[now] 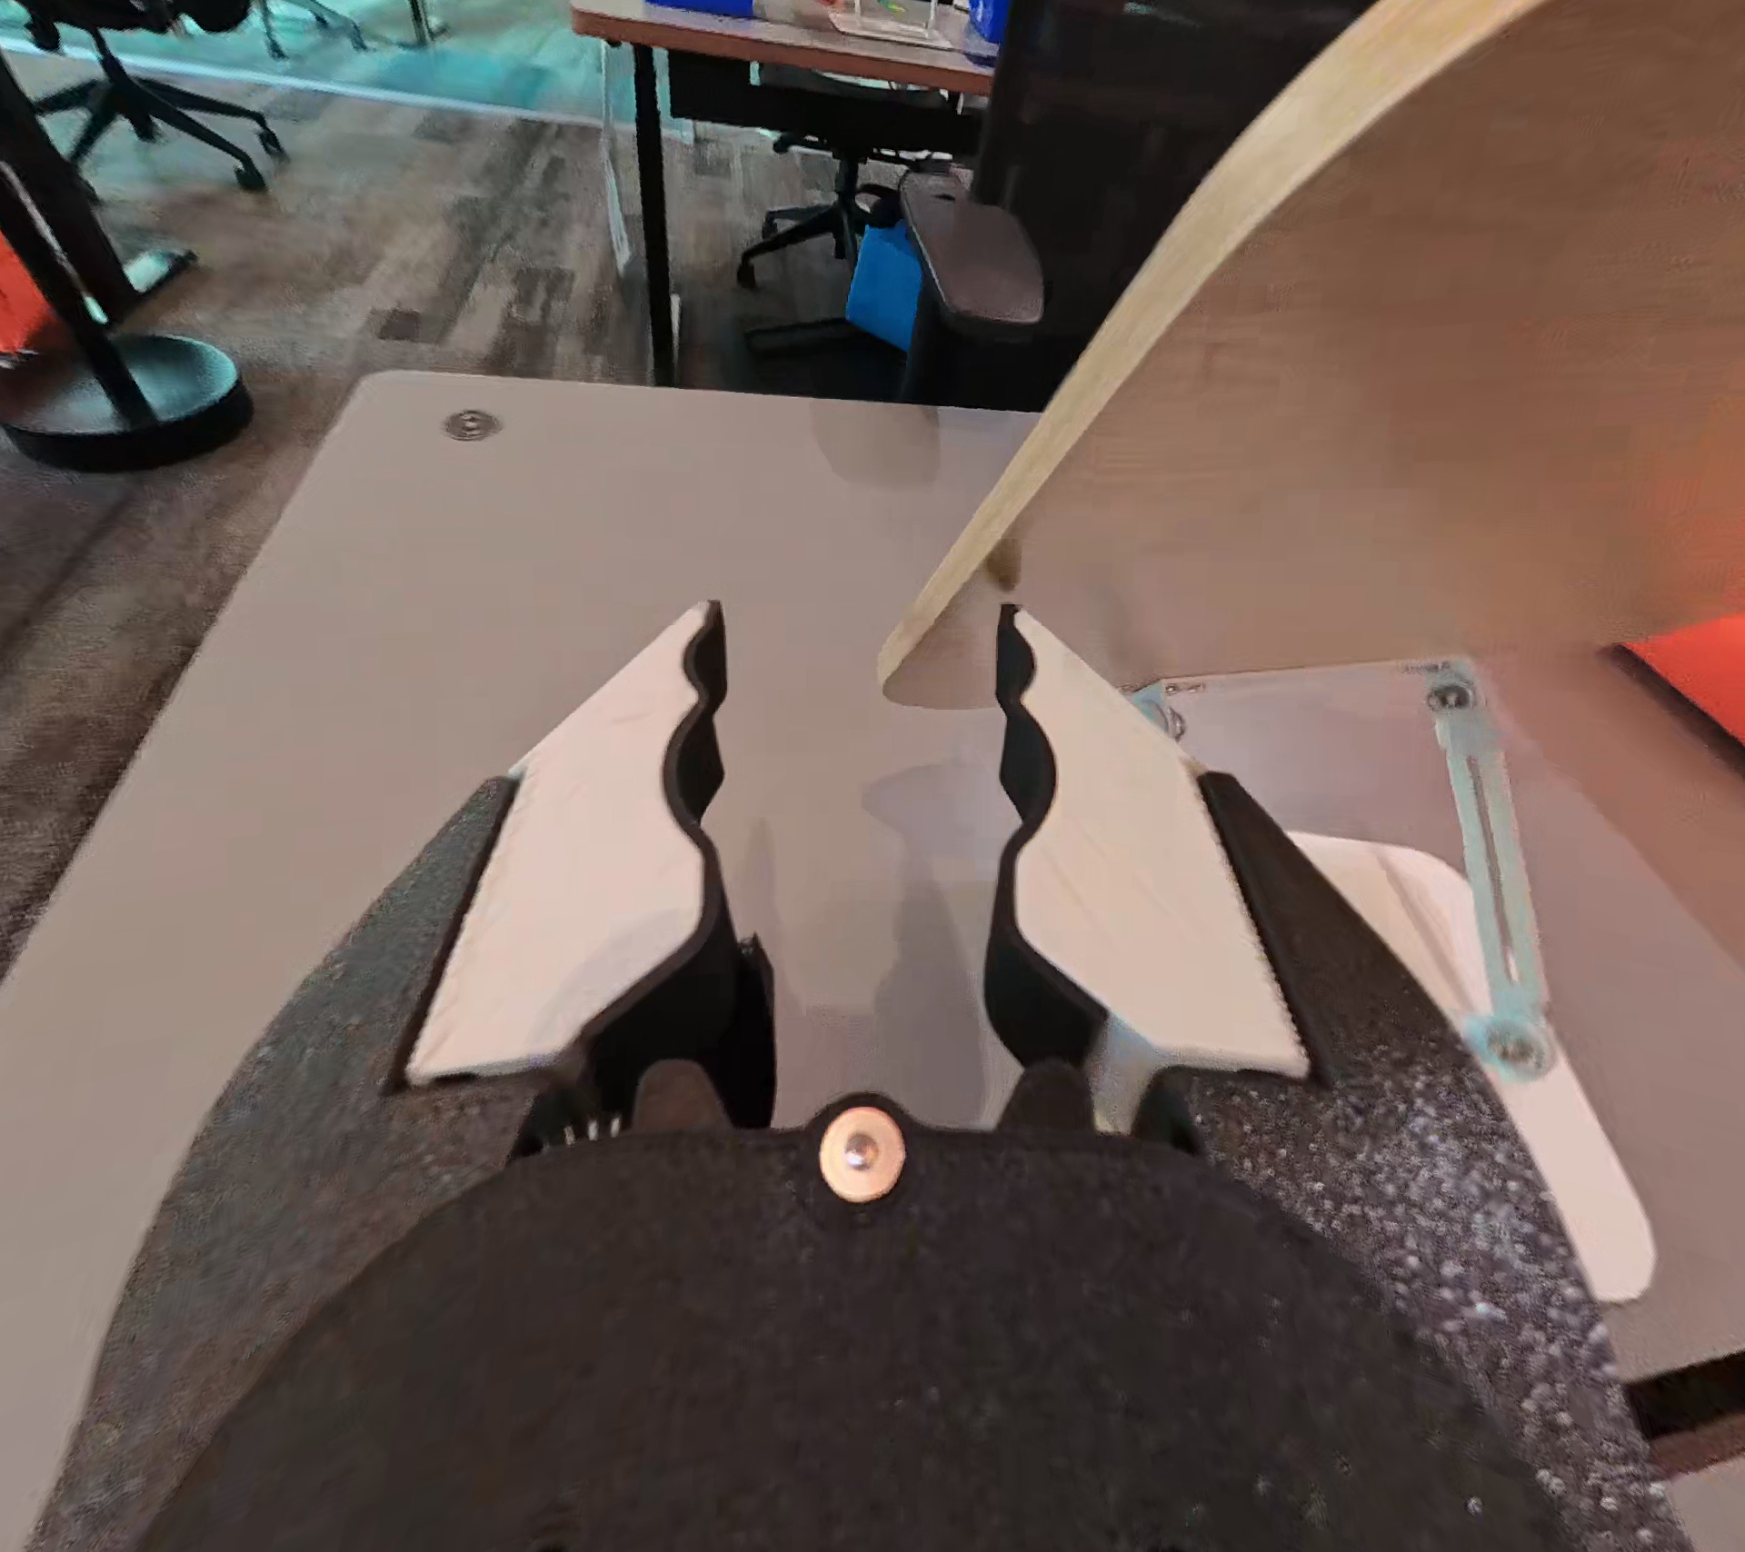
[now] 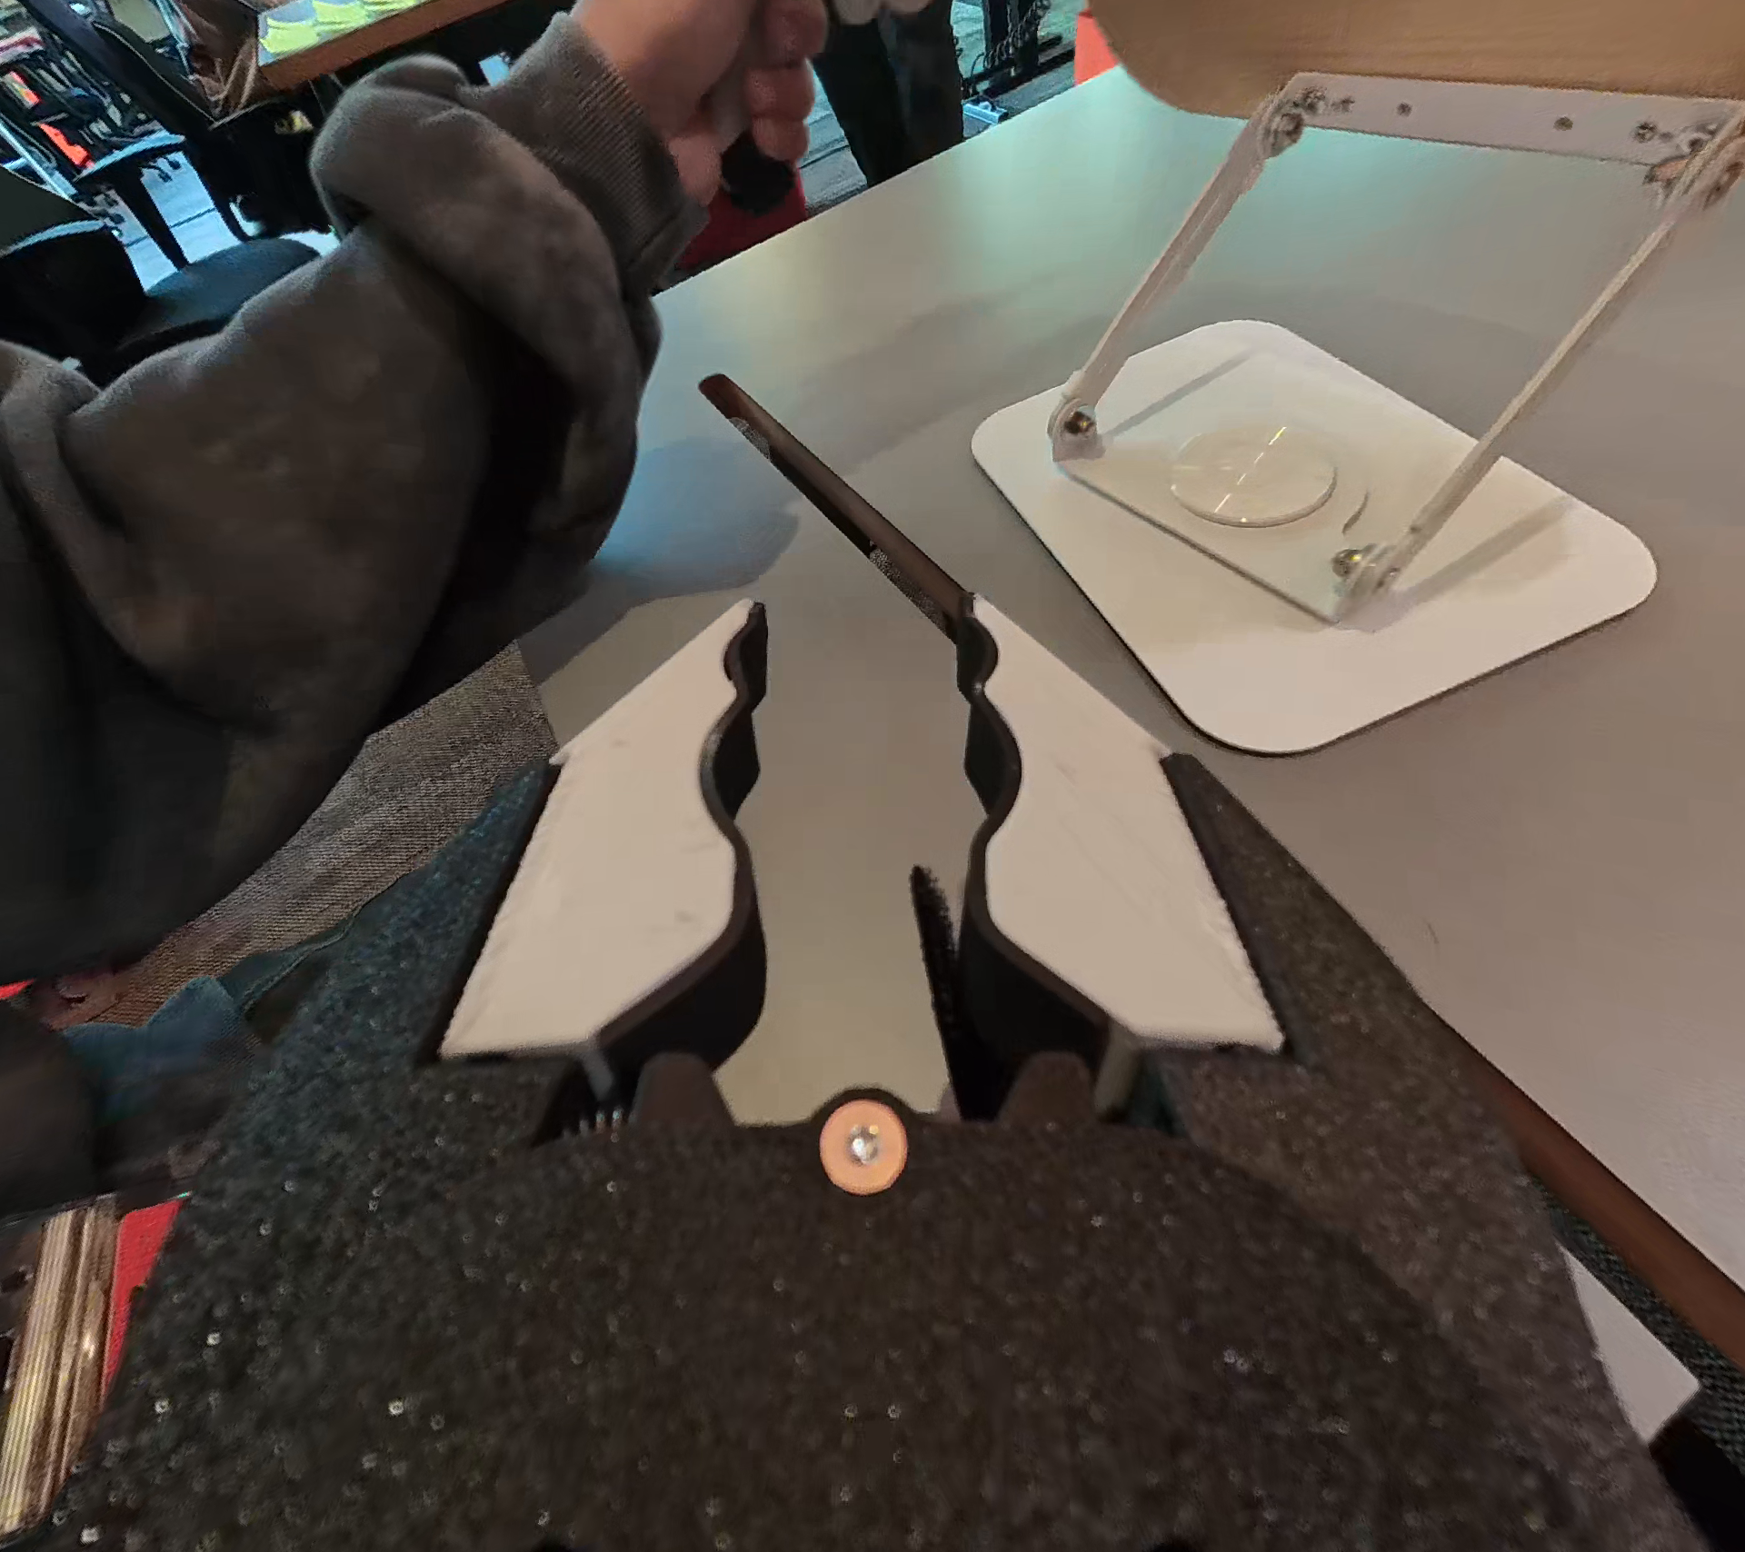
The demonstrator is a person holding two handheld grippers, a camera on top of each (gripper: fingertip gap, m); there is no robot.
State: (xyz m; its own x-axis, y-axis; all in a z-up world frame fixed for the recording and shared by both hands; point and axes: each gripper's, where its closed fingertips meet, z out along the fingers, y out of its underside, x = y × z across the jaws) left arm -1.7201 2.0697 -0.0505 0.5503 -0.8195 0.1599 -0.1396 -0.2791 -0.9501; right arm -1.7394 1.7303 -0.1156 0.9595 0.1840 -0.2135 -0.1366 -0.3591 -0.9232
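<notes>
Left gripper (image 1: pixel 859 629) spread wide, nothing in it, low over grey desk (image 1: pixel 529 657); tilted light-wood stand board (image 1: pixel 1369 374) upper right, corner just by right tip. Right gripper (image 2: pixel 864 619) also spread, empty; thin dark stick (image 2: pixel 831 497) lies beyond its tip, white stand base (image 2: pixel 1228 685) right.

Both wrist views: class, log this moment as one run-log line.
left gripper: open, empty, over grey table, near wooden panel | right gripper: open, finger beside dark stick | white stand base on table
</notes>
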